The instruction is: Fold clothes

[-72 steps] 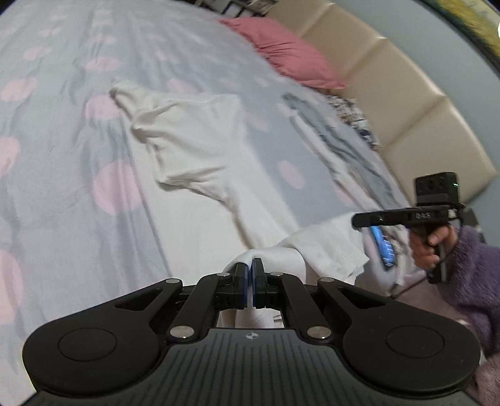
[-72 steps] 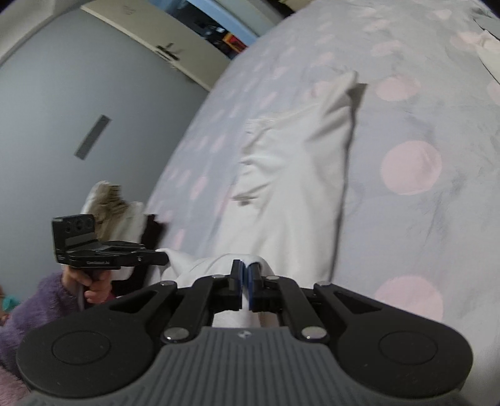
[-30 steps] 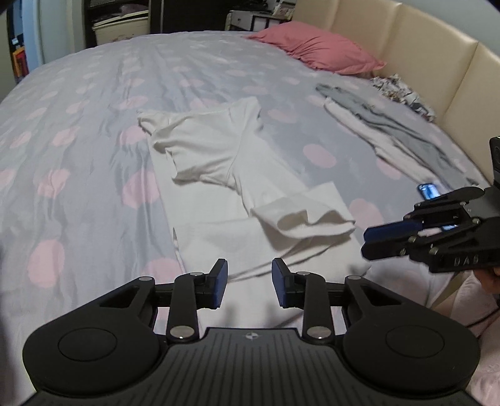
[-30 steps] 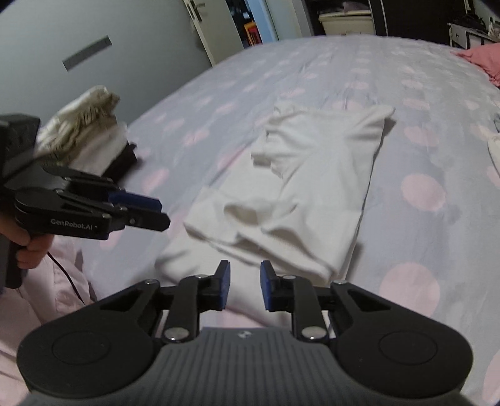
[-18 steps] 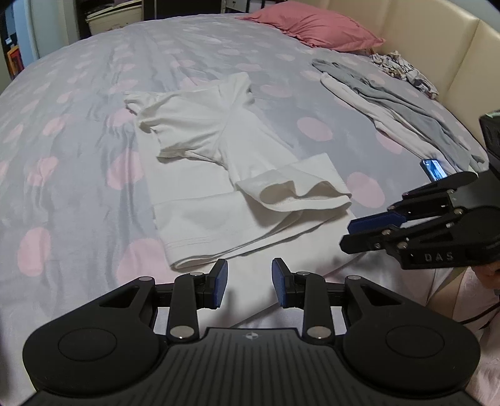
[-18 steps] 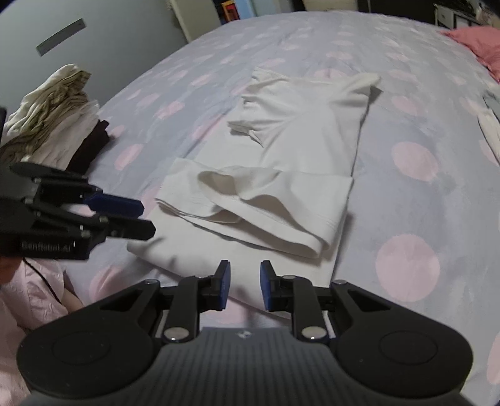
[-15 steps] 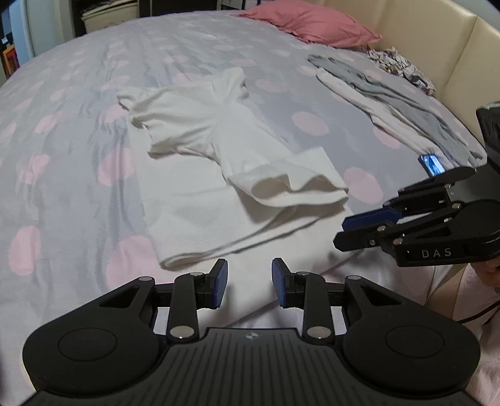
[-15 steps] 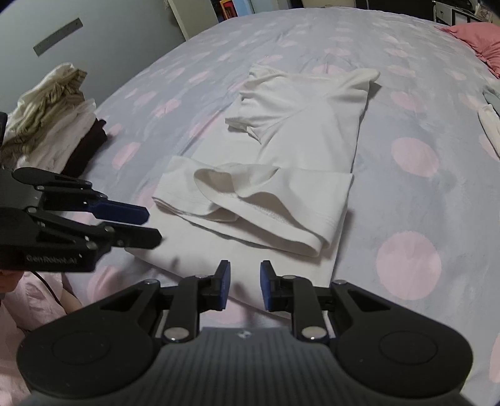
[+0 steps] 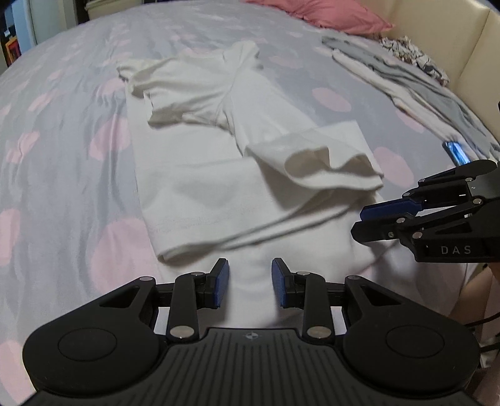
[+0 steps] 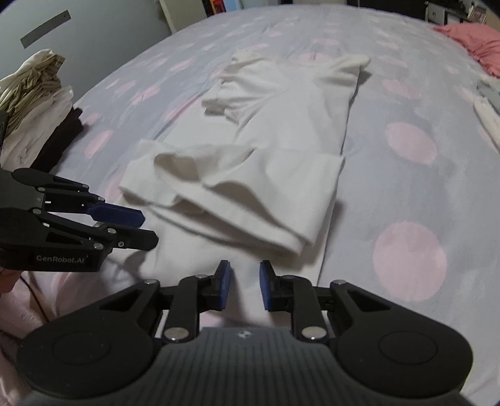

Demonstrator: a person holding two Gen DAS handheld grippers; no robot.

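Observation:
A white T-shirt [image 9: 218, 175] lies on the bed, its hem end folded back up over its body in a loose, rumpled flap [image 9: 325, 165]. The right wrist view shows the same T-shirt [image 10: 281, 131] and the folded flap [image 10: 237, 193]. My left gripper [image 9: 249, 282] hovers open just short of the shirt's near folded edge, with nothing between its fingers. My right gripper [image 10: 244, 284] is open too, over the near edge, and holds nothing. Each gripper shows in the other's view: the right gripper [image 9: 368, 221] at the right, the left gripper [image 10: 143, 229] at the left.
The grey bedsheet [image 9: 62, 193] has pink dots. Grey and white garments [image 9: 406, 81] lie along the beige headboard [image 9: 468, 47], near a pink pillow [image 9: 328, 15] and a blue phone [image 9: 457, 153]. A stack of folded clothes [image 10: 34, 109] sits at the bed's left edge.
Both grippers let go of the shirt's hem after carrying it up over the body, opened, and pulled back toward the near edge. In the last half second they edged closer to the fold.

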